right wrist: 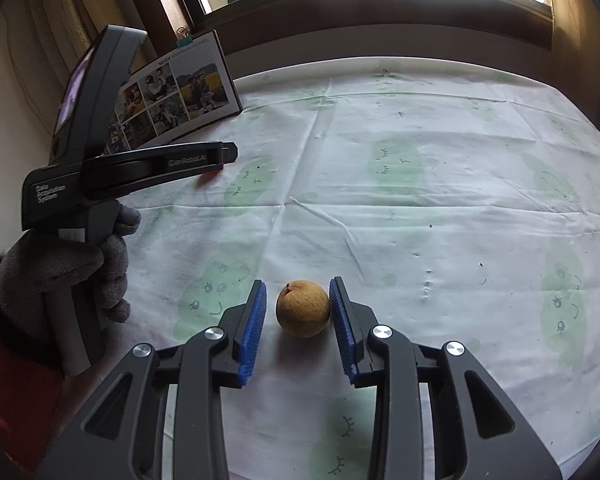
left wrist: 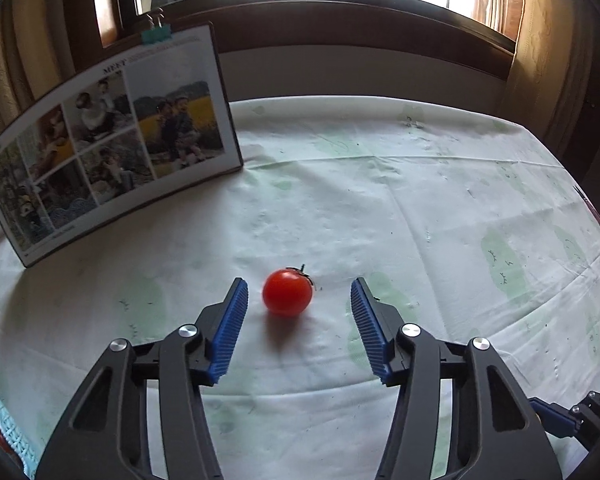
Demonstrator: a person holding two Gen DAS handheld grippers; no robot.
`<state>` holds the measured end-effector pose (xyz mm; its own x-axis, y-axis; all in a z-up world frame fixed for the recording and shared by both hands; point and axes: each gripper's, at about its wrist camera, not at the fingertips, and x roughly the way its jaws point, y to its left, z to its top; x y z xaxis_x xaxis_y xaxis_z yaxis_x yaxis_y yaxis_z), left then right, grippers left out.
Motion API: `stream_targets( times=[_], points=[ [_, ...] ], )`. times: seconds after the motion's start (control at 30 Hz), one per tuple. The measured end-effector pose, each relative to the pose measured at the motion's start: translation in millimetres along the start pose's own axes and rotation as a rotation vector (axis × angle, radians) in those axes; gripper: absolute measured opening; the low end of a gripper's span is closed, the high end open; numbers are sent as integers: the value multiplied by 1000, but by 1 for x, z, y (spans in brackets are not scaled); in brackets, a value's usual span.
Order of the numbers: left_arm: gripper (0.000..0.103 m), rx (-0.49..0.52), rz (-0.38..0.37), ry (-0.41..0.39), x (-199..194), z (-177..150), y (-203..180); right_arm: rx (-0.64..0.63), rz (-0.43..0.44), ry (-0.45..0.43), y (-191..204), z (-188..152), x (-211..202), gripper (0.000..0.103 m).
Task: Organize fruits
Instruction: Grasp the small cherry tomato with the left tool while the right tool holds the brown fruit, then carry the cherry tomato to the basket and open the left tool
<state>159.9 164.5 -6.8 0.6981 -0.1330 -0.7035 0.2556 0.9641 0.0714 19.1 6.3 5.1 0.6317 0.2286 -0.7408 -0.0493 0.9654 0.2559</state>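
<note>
Tomato (left wrist: 287, 292): lower centre of the left wrist view, resting on the tabletop (left wrist: 380, 208), between the blue pads and clear of both.
Tomato handling: probably light, smooth and easily bruised; take it across its widest part with gentle pressure.
Tomato direction: nearly round, no clear long axis; dark stem points to the upper right.
Yellow fruit (right wrist: 302, 308): lower centre of the right wrist view, on the tabletop; the right pad looks to be touching it, the left pad just beside.
Yellow fruit handling: dull, rough skin, likely firmer and less slippery; stem dimple faces the upper left.
Left hand-held gripper (left wrist: 299, 292): jaws wide, holding nothing.
Right hand-held gripper (right wrist: 298, 295): jaws narrow around the fruit, not yet clamped.
Photo board (left wrist: 108, 136): propped at upper left, well apart.
</note>
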Motion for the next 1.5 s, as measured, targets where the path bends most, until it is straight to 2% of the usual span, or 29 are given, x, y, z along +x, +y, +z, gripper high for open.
stream_targets(
  times=[0.13,0.2,0.27,0.53,0.73,1.03,1.2,1.5],
  points=[
    [42,-8,-13,20,10,1,-1,0,0,0,0,0,0,34],
    [33,-12,-6,27,15,0,-3,-2,-1,-3,0,0,1,34],
    [30,-15,-7,27,17,0,-3,-3,-1,-6,0,0,1,34],
    [29,-40,-16,15,13,-1,2,-3,0,-6,-1,0,1,34],
    [29,-52,10,-23,-13,-5,6,-4,-1,-6,-1,0,1,34],
    [29,-52,52,-115,-73,-22,6,-11,-9,-4,2,0,2,34],
    [29,-67,47,-156,-108,-36,10,-23,-7,-1,4,0,3,38],
    [29,-104,72,-199,-153,-72,26,-23,-8,-2,4,0,3,38]
  ],
)
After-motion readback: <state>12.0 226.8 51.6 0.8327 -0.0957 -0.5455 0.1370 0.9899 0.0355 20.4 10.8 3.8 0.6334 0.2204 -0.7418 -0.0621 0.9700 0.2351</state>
